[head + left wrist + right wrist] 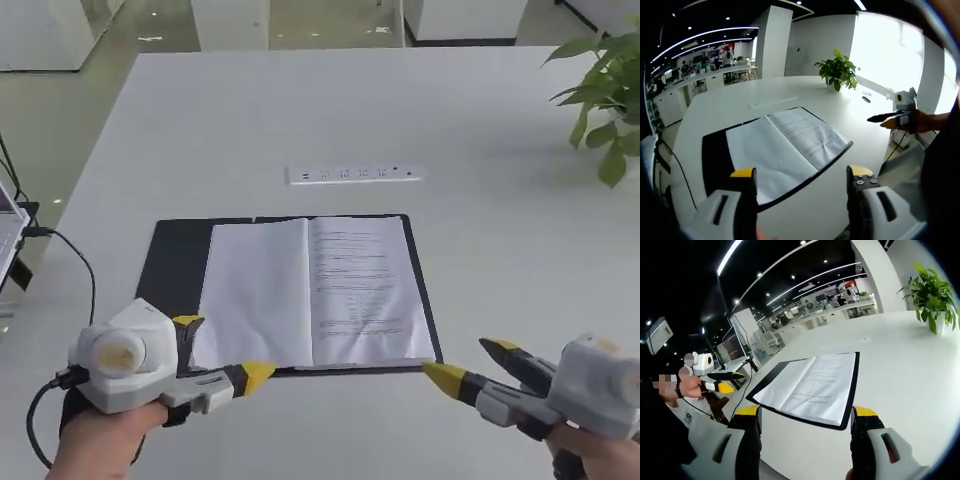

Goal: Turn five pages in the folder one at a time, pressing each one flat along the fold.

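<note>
Folder (175, 265): lying open, flat black cover holding smooth white pages (255, 290).
Left gripper (224, 346), right gripper (466, 358): we are holding jaws released.

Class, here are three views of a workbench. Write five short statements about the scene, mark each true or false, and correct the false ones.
1. The folder lies open on the table. True.
2. The left gripper is clamped on a page. False: its jaws are open and hold nothing.
3. A power strip lies beyond the folder. True.
4. The right gripper is shut. False: it is open.
5. The plant stands left of the folder. False: it stands far right.
</note>
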`<act>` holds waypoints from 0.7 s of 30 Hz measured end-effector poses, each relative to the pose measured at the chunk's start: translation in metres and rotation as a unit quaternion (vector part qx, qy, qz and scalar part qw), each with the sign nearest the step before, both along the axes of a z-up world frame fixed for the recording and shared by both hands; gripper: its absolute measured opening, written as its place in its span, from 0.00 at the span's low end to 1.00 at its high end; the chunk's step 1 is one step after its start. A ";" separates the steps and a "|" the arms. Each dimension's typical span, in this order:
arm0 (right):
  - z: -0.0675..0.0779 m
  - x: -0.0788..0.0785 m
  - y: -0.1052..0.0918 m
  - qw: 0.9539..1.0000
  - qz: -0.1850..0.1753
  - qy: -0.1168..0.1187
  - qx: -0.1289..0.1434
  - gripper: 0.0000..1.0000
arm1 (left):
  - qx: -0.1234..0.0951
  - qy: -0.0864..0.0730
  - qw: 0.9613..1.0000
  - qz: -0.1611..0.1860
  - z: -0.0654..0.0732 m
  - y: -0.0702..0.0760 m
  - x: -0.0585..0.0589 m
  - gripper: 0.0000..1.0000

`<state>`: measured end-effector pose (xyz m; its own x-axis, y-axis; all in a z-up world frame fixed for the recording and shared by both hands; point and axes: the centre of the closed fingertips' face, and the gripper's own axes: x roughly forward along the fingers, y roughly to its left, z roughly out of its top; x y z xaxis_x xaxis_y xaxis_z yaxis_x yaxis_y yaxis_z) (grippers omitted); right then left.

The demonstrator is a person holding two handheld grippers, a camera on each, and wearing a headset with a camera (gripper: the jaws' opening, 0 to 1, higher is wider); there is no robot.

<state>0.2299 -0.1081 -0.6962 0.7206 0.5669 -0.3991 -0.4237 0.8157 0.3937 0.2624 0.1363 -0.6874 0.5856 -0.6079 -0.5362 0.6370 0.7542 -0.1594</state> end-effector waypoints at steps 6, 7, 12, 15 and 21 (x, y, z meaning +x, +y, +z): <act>-0.008 -0.006 -0.003 1.000 0.000 0.011 -0.009 0.72 | 0.002 0.002 0.999 -0.036 -0.002 -0.032 0.007 0.72; -0.010 -0.008 -0.004 1.000 0.001 0.015 -0.009 0.72 | 0.001 0.002 0.999 -0.042 -0.002 -0.039 0.009 0.71; -0.015 -0.013 -0.005 1.000 -0.002 0.025 -0.008 0.70 | -0.001 0.007 0.998 -0.068 -0.005 -0.066 0.018 0.70; -0.017 -0.014 -0.007 1.000 -0.005 0.029 -0.005 0.71 | -0.001 0.008 0.996 -0.087 -0.007 -0.084 0.023 0.70; -0.019 -0.014 -0.014 0.999 -0.014 0.036 -0.002 0.72 | -0.001 0.009 0.992 -0.124 -0.015 -0.122 0.035 0.70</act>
<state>0.2156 -0.1220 -0.7156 0.7054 0.5457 -0.4524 -0.3722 0.8283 0.4189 0.2972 0.0143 -0.7021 0.4080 -0.7328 -0.5446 0.7997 0.5746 -0.1740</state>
